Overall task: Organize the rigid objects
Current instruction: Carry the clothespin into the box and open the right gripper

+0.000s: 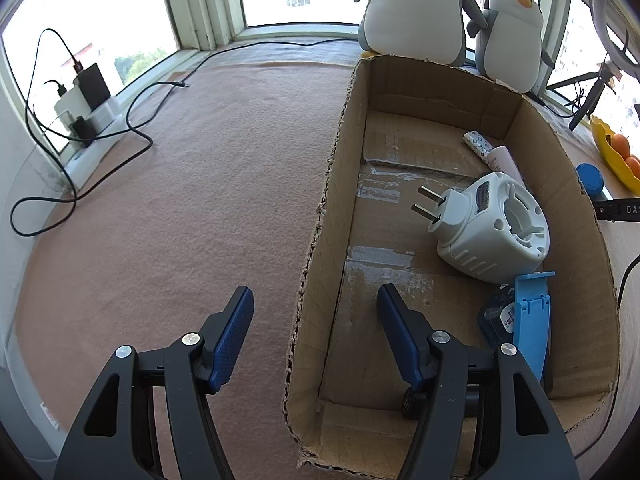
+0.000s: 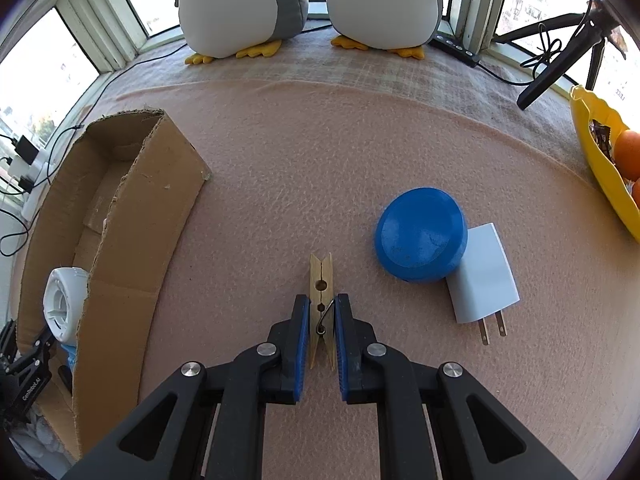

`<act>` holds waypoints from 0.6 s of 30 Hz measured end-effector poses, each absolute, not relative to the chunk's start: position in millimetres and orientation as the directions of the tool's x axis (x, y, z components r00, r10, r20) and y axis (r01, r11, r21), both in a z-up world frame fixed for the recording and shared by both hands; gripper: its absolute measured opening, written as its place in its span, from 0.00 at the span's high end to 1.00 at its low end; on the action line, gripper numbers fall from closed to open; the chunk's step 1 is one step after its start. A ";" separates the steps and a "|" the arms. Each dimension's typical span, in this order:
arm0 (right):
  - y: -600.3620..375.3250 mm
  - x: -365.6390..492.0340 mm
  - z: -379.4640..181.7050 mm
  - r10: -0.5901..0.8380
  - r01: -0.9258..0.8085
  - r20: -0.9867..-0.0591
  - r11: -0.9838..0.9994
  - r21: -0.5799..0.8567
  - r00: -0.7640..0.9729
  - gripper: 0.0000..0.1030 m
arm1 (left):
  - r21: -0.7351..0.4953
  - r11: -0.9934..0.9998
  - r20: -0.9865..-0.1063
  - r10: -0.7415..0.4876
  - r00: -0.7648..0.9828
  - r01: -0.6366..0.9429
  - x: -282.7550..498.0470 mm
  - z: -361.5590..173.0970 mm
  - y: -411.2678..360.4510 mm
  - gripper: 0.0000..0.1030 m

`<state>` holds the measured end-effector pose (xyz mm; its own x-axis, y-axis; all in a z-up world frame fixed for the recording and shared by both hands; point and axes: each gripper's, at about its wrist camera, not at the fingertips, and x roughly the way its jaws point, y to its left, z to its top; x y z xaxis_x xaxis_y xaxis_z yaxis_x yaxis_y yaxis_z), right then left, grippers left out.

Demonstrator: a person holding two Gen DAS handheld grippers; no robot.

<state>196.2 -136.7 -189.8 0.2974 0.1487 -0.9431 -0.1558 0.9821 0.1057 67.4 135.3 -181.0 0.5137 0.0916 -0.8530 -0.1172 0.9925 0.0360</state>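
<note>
Wood, pale and spring-loaded: one clothespin (image 2: 321,312) is being clamped between the blue pads of the right gripper (image 2: 322,308), the jaws closed onto its flanks while it is lying on the pink felt cloth (image 2: 300,160). The pick-up step is judged to be in hand; a lift is not yet being shown.

The left gripper (image 1: 316,300) is being held with jaws apart and nothing between them, straddling the near left wall of the cardboard box (image 1: 332,184), one finger outside, one inside.

Next move, as judged: the clothespin is to be raised clear of the cloth, carried over the box's torn wall and let go inside, without the spring being twisted out of the grip.

Count, near to far:
- Still on the cloth, right of the clothespin: one blue round lid (image 2: 421,235), one white USB charger (image 2: 482,272) touching it.
- In the box: one white plug-in device (image 1: 490,228), one light blue clip (image 1: 532,320) over a dark packet, one patterned tube (image 1: 478,145), one pale tube beside it.
- Beyond: two plush penguins (image 2: 240,4), one yellow fruit bowl (image 2: 600,172).
</note>
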 end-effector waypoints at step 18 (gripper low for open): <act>-95.5 190.6 -120.1 0.260 -0.220 -0.881 0.958 0.184 0.396 0.89 | 0.026 0.993 -0.850 0.084 0.520 -0.118 68.3 -182.3 133.5 0.37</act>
